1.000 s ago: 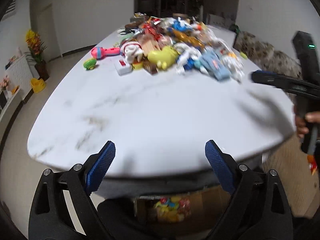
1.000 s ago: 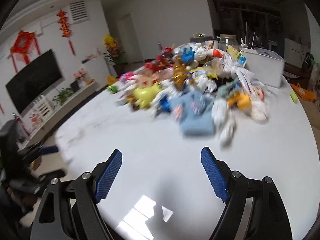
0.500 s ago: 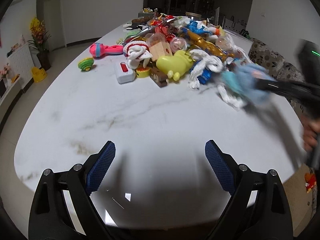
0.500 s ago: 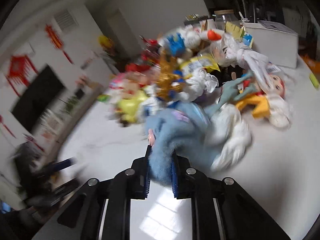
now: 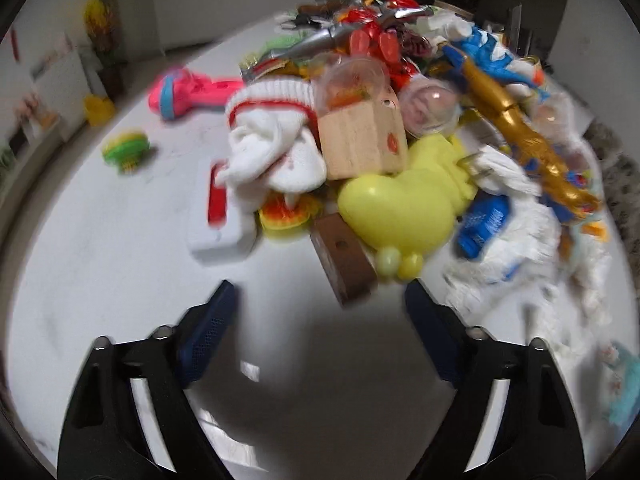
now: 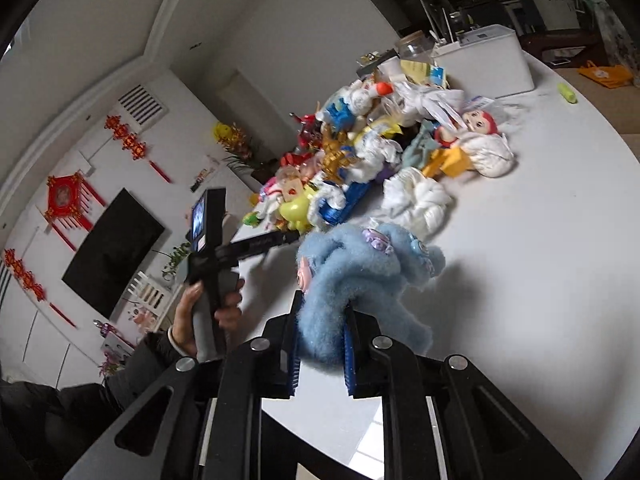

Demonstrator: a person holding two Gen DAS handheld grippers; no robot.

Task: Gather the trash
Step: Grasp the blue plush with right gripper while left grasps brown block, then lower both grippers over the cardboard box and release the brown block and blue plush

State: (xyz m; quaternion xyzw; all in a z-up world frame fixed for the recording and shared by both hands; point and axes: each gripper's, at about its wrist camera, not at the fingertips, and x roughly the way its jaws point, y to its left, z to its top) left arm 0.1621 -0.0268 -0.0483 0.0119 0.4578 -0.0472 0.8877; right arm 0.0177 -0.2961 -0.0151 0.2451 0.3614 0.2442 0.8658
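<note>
The right gripper (image 6: 320, 336) is clamped on a blue plush toy (image 6: 360, 276), whose fuzzy body fills the gap between the blue pads; a second ago these jaws stood wide and empty, and half a second ago they had just closed on the toy at the near edge of the toy pile (image 6: 372, 152). The toy is now raised off the white table (image 6: 540, 280) and sits clear of the pile, on its near side. The view has rolled sharply since then. The left gripper (image 5: 320, 308) has advanced from the table's near edge to just short of the pile; its jaws are closing with nothing between them. Directly ahead of it lie a brown wooden block (image 5: 344, 260) and a yellow plastic toy (image 5: 400, 208), touching each other. Beyond these, a white knit sock (image 5: 272, 136) rests against a pale wooden block (image 5: 360, 136).
</note>
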